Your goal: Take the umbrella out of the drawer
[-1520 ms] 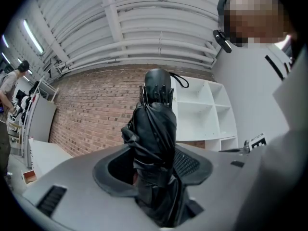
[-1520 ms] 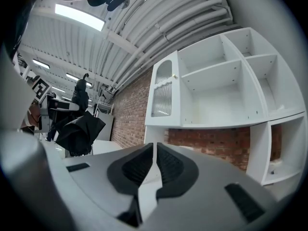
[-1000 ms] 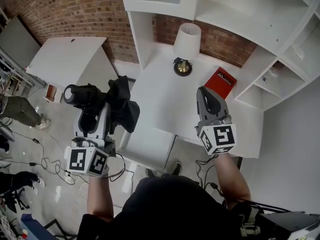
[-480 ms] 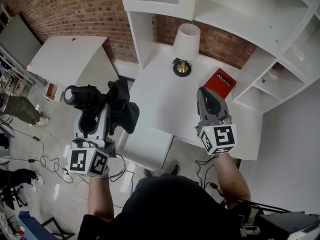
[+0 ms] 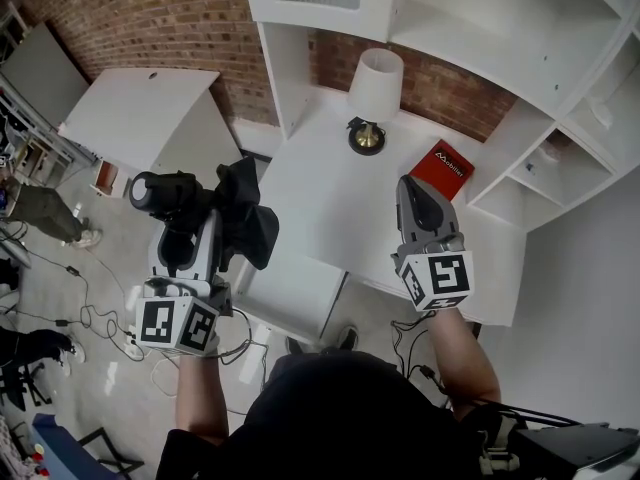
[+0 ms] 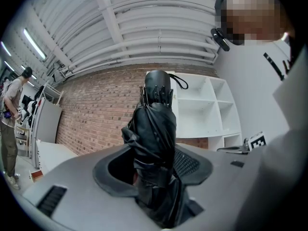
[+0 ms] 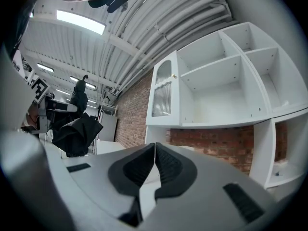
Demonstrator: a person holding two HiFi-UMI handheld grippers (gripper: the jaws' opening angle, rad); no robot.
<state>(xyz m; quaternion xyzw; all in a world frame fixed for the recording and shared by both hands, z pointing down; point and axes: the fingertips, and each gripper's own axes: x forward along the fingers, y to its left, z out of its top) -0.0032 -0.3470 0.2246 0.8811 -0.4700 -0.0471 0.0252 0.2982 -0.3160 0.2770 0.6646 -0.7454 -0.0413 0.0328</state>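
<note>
Two handheld grippers are showing in the head view, both pointing level toward the white table [image 5: 330, 203]. The left gripper [image 5: 192, 230] is gripping a folded black umbrella [image 5: 240, 223]. In the left gripper view its jaws are standing roughly half apart, with the pads pressing on the umbrella from both sides. Loose fabric is bunching out around them, and a rounded end with a strap loop is rising above the jaws.

The umbrella is sitting clear of the drawer [image 5: 295, 293], held in the air just off the table's left edge, over the floor [image 5: 100, 268]. The drawer is standing pulled out at the table's near edge, between the two grippers.

The right gripper [image 5: 410, 188] is hovering over the right part of the table, near a red book [image 5: 440, 163] lying toward the far right corner. In the right gripper view its jaws have just been closing and are now meeting pad to pad, with nothing between them.

A table lamp [image 5: 372, 93] with a white shade is standing at the table's far edge, in front of the brick wall [image 5: 150, 18]. White shelving [image 5: 500, 38] is rising at the far right. A second white table [image 5: 140, 118] is standing off to the left. A person [image 5: 40, 223] is standing on the floor beside it, and cables [image 5: 90, 323] are trailing nearby.
</note>
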